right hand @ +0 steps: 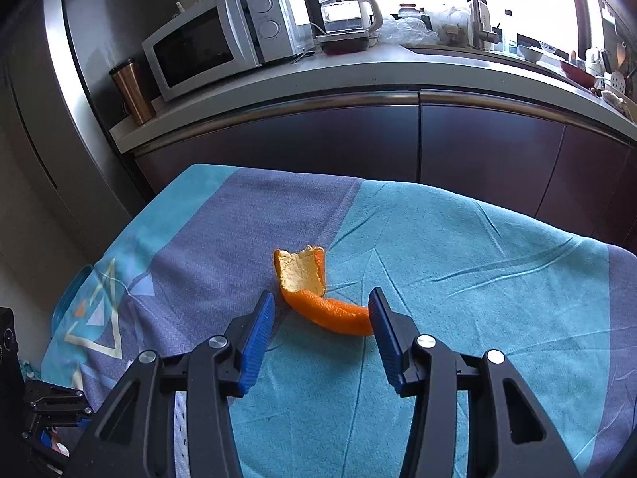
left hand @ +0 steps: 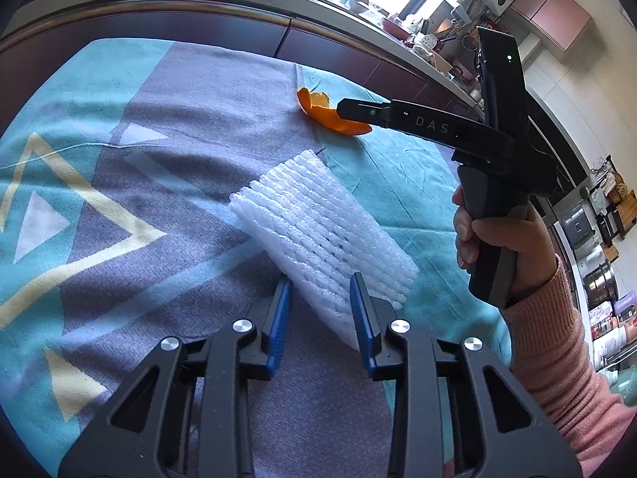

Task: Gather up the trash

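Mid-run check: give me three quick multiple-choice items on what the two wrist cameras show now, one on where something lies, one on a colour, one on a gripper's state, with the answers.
1. Where does the orange peel lie?
A. On the patterned cloth, just ahead of the right gripper
B. On the kitchen counter beside the microwave
C. Inside a bin

2. What colour is the foam net sleeve in front of the left gripper?
A. Orange
B. White
C. Green

3. How does the right gripper stand?
A. Shut on the peel
B. Open, one pad either side of the peel's near end
C. Shut on the foam net sleeve

Answers:
1. A, the right wrist view shows the peel resting on the cloth just ahead of the blue pads.
2. B, the left wrist view shows it plainly white.
3. B, the pads stand apart and no squeeze on the peel shows.
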Action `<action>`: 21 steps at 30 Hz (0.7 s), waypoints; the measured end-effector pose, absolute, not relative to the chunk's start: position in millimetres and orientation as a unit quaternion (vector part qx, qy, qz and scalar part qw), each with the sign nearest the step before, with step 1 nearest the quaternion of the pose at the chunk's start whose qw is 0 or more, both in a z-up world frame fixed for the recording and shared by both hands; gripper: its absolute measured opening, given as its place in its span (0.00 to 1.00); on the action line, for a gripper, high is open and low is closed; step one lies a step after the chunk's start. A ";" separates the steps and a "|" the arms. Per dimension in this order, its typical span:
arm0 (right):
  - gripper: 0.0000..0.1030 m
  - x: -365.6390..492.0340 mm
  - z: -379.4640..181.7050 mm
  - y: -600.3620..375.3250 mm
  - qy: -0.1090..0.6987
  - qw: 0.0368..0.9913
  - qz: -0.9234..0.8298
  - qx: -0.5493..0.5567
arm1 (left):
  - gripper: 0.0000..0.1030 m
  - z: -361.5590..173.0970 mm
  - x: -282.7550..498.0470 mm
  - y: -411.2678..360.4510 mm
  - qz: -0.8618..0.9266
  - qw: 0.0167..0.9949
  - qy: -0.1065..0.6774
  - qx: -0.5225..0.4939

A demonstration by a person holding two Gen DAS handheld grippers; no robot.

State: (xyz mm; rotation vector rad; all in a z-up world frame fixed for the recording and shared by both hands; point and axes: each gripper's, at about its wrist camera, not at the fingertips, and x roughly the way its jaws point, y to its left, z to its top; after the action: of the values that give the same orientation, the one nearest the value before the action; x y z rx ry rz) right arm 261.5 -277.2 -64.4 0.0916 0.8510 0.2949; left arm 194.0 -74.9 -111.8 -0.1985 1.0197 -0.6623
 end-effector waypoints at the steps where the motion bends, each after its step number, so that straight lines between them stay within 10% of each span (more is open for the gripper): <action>1: 0.46 262.4 -64.7 -275.3 0.412 0.899 0.141 0.040 | 0.27 -111.9 193.0 -74.9 -0.308 0.819 0.477 -0.089; 11: 0.45 266.0 -70.5 -267.4 0.421 0.897 0.137 0.012 | 0.22 -109.2 188.6 -77.4 -0.301 0.828 0.467 -0.074; 21: 0.17 262.9 -76.3 -269.3 0.426 0.894 0.138 0.022 | 0.14 -105.5 182.8 -73.7 -0.300 0.833 0.460 -0.072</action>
State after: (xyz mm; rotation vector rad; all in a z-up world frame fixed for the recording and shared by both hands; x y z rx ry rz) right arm 262.9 -269.3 -76.3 0.0455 0.8837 0.2872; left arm 182.8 -73.7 -105.5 -0.1527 0.9747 -0.6367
